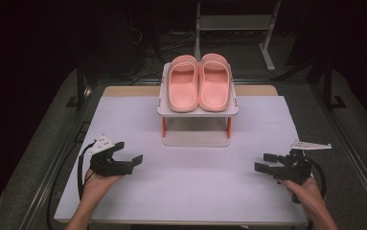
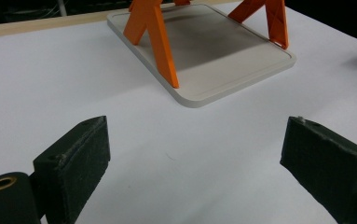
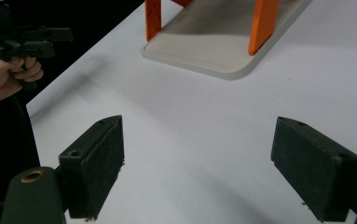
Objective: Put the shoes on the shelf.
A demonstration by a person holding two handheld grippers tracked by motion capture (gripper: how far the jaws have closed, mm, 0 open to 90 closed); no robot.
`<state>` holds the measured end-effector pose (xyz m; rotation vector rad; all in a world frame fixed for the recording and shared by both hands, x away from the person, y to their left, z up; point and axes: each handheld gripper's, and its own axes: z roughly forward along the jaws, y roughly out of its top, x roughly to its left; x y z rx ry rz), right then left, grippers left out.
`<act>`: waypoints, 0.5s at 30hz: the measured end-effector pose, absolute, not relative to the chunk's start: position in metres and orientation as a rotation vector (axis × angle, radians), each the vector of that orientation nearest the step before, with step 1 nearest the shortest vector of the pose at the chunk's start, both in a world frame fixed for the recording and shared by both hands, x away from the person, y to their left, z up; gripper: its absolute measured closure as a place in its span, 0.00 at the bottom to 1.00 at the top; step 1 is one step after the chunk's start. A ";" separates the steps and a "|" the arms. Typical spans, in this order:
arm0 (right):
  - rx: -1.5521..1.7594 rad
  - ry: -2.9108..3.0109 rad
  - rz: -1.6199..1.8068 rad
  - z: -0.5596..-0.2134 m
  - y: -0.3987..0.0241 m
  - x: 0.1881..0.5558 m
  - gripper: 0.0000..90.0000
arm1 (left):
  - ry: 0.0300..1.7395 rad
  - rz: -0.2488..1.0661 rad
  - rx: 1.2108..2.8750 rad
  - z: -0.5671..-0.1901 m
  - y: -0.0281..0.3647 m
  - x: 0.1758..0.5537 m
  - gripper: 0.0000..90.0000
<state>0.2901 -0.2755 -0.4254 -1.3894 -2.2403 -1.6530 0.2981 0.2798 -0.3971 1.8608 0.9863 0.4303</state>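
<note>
Nearest the camera in the high view, two forearms come in over the near edge of the white tabletop (image 1: 190,187); the left claw (image 1: 129,153) and the right claw (image 1: 263,162) hover low over it, each with jaws spread wide and nothing between them; bare tabletop lies ahead of and between both claws, the left claw close to its side edge, the right claw likewise near its own; each hand grips from behind, jaws aimed inward and forward; beyond and between the claws, well apart from both, stands one small rack (image 1: 196,138) on orange legs; two pink slippers (image 1: 199,82) lie side by side, touching, on its upper shelf.
</note>
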 end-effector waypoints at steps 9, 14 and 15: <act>-1.406 -2.233 -1.672 -0.426 -0.284 0.283 0.18 | 1.009 0.427 1.847 -0.404 0.288 0.291 0.08; -1.427 -2.219 -1.665 -0.431 -0.289 0.279 0.18 | 1.017 0.427 1.842 -0.405 0.294 0.287 0.08; -1.431 -2.219 -1.658 -0.432 -0.290 0.278 0.18 | 1.017 0.427 1.841 -0.405 0.295 0.286 0.08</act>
